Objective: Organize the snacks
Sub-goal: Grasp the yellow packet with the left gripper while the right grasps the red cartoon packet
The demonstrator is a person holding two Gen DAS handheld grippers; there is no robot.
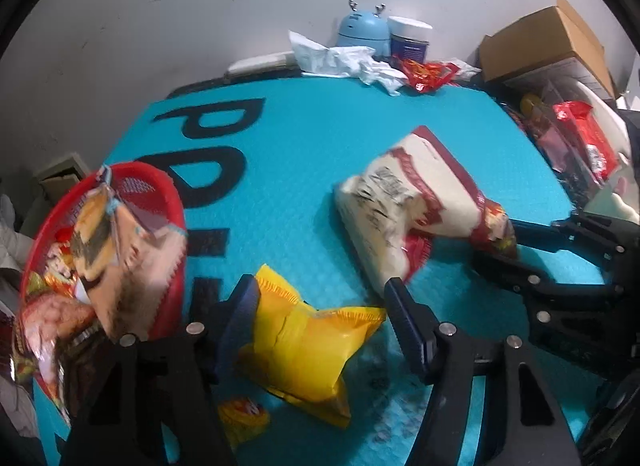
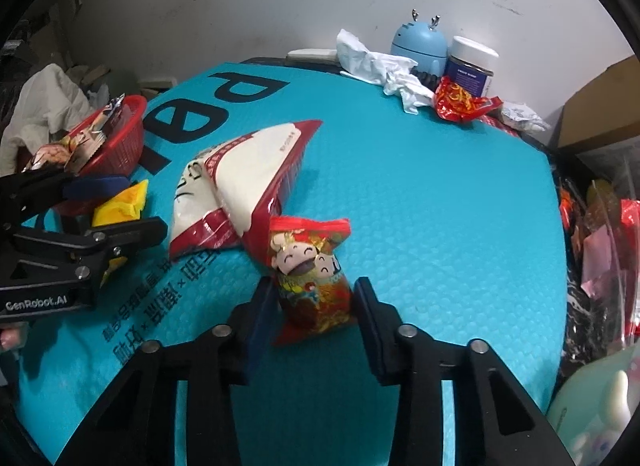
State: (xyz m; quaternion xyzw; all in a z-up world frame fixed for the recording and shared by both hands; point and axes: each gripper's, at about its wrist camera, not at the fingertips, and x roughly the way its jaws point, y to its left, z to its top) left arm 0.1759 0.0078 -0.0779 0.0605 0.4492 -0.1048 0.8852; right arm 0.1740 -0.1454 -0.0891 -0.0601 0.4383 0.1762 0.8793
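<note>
A yellow snack packet (image 1: 308, 350) lies on the teal mat between the open fingers of my left gripper (image 1: 320, 298); it also shows in the right wrist view (image 2: 120, 201). My right gripper (image 2: 314, 298) is open around a small red cartoon snack packet (image 2: 312, 278), which also shows in the left wrist view (image 1: 494, 227). A large white and red bag (image 2: 244, 181) lies mid-mat, also in the left wrist view (image 1: 404, 205). A red basket (image 1: 160, 201) at the left holds several snack packs; it also shows in the right wrist view (image 2: 120, 141).
At the mat's far edge stand a blue round gadget (image 2: 420, 43), a white-lidded jar (image 2: 472, 65), crumpled white paper (image 2: 384, 65) and a red wrapper (image 2: 460, 101). A cardboard box (image 1: 548, 41) and red packets (image 1: 588, 137) sit at the right. A small yellow-red packet (image 1: 244, 414) lies below my left gripper.
</note>
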